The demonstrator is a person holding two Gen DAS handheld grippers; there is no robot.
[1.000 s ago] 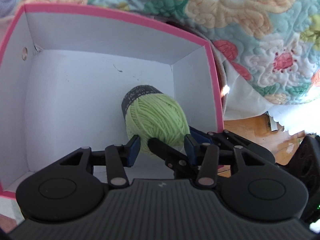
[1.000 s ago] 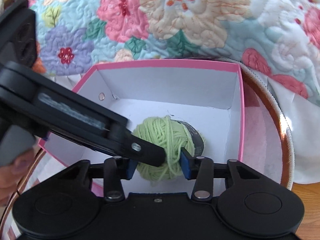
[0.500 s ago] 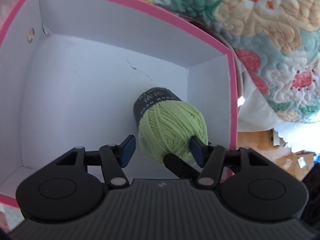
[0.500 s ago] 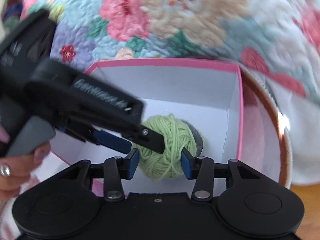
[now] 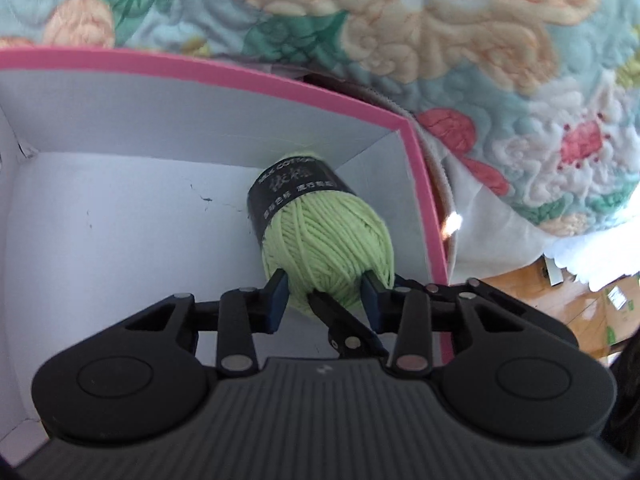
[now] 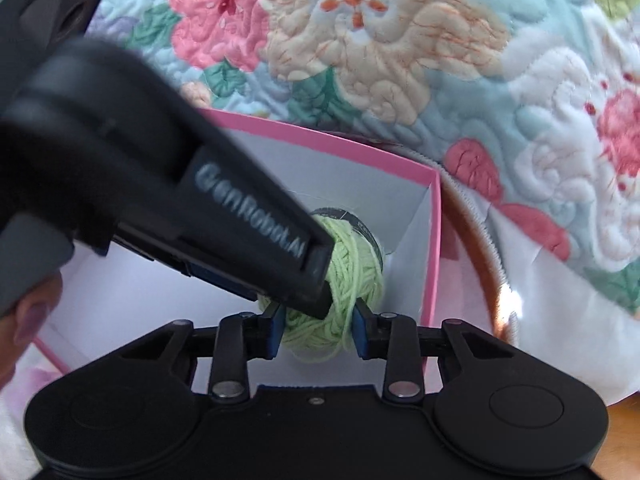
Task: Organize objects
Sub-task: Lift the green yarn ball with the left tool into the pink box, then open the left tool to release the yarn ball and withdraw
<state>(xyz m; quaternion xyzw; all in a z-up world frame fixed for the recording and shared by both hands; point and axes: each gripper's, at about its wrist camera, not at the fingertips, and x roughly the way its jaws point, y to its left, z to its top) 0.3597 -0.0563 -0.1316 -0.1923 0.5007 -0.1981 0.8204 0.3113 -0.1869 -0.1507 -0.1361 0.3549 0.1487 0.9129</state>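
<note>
A ball of light green yarn (image 5: 330, 242) with a black printed paper band (image 5: 298, 196) around its far end lies inside a pink-edged box (image 5: 424, 200) with white inner walls, close to the box's far right corner. Both hand-held grippers meet at the yarn's near end. The left gripper (image 5: 323, 294) has its blue pads (image 5: 277, 300) on either side of the ball, pressing into the strands, and its jaws are closing. The right gripper (image 6: 317, 328) likewise has its blue-padded fingers (image 6: 360, 330) set against the ball's flanks, jaws closing on it; loose strands bulge between them. In the right wrist view the left gripper's black body crosses in from the left, one finger lying over the top of the yarn; in the left wrist view a finger of the right gripper shows as a dark tip low against the ball. A fingertip of the person's hand (image 6: 34, 312) shows at the left edge. The box rests against a quilted floral bedspread (image 6: 400, 40); a strip of wooden floor (image 5: 560, 300) shows at the right.
</note>
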